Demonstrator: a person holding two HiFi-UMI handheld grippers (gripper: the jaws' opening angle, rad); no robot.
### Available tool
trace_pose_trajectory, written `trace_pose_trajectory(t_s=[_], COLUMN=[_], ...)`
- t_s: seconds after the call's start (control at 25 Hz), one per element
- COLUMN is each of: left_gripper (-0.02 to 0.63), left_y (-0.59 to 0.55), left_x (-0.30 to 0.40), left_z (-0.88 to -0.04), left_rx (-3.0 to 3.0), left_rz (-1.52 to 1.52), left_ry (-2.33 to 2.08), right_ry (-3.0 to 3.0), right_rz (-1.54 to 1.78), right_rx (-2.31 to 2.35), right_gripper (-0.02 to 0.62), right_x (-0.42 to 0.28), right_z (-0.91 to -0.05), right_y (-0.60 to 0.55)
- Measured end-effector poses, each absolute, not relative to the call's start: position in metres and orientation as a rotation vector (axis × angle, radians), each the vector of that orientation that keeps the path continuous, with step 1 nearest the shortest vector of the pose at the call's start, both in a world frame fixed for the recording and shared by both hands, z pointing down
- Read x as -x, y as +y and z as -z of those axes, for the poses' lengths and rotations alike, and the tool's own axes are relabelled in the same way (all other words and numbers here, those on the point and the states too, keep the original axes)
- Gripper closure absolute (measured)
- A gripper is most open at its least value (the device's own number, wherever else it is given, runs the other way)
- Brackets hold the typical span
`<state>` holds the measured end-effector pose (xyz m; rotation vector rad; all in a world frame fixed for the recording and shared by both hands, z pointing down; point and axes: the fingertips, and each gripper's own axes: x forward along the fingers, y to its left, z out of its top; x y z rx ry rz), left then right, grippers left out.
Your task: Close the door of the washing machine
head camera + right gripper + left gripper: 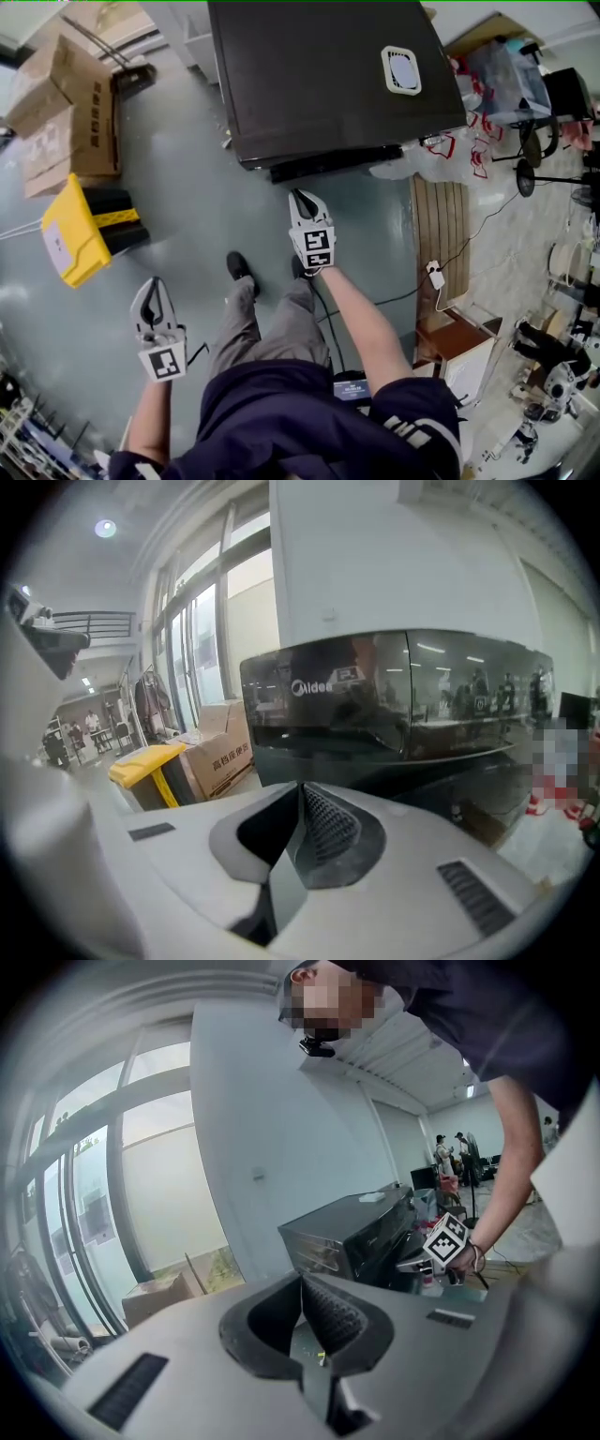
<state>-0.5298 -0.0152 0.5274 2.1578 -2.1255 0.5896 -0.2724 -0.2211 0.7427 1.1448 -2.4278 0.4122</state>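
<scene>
black washing machine (328, 70) stands on the grey floor (187, 197) ahead of the person, w/ a white pad (401, 70) on its top. a dark strip (333, 161) juts along its front edge (door shut or ajar: can't tell). right tongs (302, 199) hover just before that front, jaws pressed together, nothing btwn them. left tongs (153, 289) hang well back, also closed & empty. yellow bin (70, 234) and cardboard boxes (66, 112) sit off to the left.

This looks like a big open test hall or lab, with a bare grey floor (187, 216), tall windows (94, 1213) and a mezzanine rail (89, 619). Around a lone washer (319, 75) lie cardboard boxes (66, 112), a yellow bin (70, 234) and loose cables (469, 239).
</scene>
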Motion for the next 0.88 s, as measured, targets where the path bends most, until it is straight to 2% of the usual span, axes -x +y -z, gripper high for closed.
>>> trace_pose_trajectory(t_s=[0.4, 0.88], left_gripper=[0.581, 0.581], left_y=[-0.032, -0.055], left_x=[0.516, 0.544], left_z=[-0.475, -0.394], left_rx=[-2.232, -2.437], left_rz=[-0.437, -0.229], left_ry=[-2.154, -2.090], right_ry=[-2.585, -2.782], right_rz=[-0.329, -0.160], right_rx=[-1.186, -1.257], right_gripper=[0.571, 0.574], right_x=[0.258, 0.320], right_z=[-0.597, -0.403], right_y=[-0.201, -0.170])
